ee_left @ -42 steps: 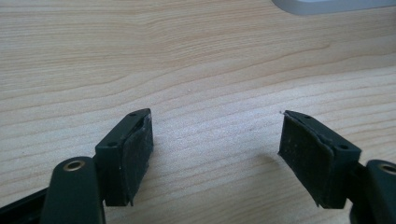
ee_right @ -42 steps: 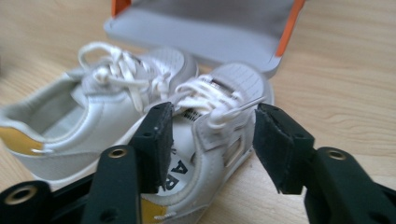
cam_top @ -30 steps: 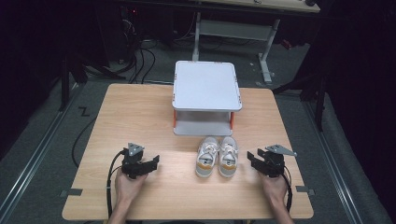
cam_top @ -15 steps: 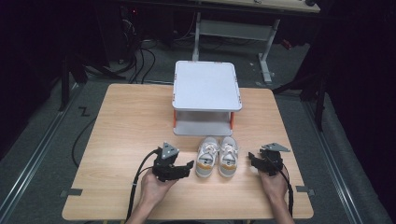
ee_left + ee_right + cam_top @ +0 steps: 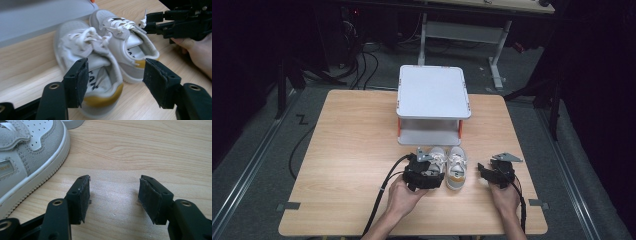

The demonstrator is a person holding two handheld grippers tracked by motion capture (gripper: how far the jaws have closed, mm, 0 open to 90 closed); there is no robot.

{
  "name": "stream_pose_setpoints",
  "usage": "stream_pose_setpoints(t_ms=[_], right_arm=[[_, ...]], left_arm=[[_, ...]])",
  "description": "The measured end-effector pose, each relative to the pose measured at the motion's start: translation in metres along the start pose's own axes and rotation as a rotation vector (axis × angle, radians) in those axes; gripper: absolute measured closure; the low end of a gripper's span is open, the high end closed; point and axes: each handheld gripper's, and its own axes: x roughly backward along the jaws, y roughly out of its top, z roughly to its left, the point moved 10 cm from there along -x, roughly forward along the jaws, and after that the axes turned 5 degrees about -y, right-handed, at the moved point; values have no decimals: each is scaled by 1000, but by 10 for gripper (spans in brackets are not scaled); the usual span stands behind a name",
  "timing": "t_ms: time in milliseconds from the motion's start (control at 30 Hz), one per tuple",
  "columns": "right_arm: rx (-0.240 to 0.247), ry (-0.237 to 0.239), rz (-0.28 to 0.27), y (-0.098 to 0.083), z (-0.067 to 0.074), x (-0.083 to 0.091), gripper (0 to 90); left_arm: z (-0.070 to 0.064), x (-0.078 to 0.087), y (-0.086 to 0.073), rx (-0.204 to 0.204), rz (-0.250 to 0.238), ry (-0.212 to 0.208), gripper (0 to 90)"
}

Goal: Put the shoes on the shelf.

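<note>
At the worktop's (image 5: 357,150) near edge, before the white stand (image 5: 433,95) | left gripper (image 5: 115,82) fingers apart, just been closing, astride left shoe's (image 5: 92,75) heel to grasp | right gripper (image 5: 113,197) fingers apart, just been opening, empty beside right shoe (image 5: 27,152)

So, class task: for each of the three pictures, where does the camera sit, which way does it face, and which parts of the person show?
High view: above the near table edge, looking forward and down on the wooden table, the pair of sneakers and the grey shelf; both forearms and hands show.
Left gripper view: on the left gripper, facing the sneakers' heels; the other hand shows.
Right gripper view: on the right gripper, facing bare tabletop beside one sneaker.
Shared: the sneakers appear in all three.
</note>
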Motion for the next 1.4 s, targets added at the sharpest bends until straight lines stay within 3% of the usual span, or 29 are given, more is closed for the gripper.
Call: stream_pose_setpoints(t_ms=[133, 267, 533, 867, 1167, 1400], right_arm=[[0, 0, 0, 0, 0, 0, 423], [0, 0, 0, 0, 0, 0, 423], [-1, -6, 1, 0, 0, 0, 424], [-4, -8, 1, 0, -1, 0, 423], [-5, -11, 1, 0, -1, 0, 422], [-6, -12, 2, 0, -1, 0, 422]], left_arm=[[2, -14, 2, 35, 27, 31, 385], [-2, -20, 4, 19, 52, 77, 405], [-4, -23, 6, 42, 70, 126, 455], [-5, -28, 4, 133, 53, 93, 433], [-4, -41, 8, 146, 90, 115, 453], [-5, -50, 8, 107, 101, 139, 543]])
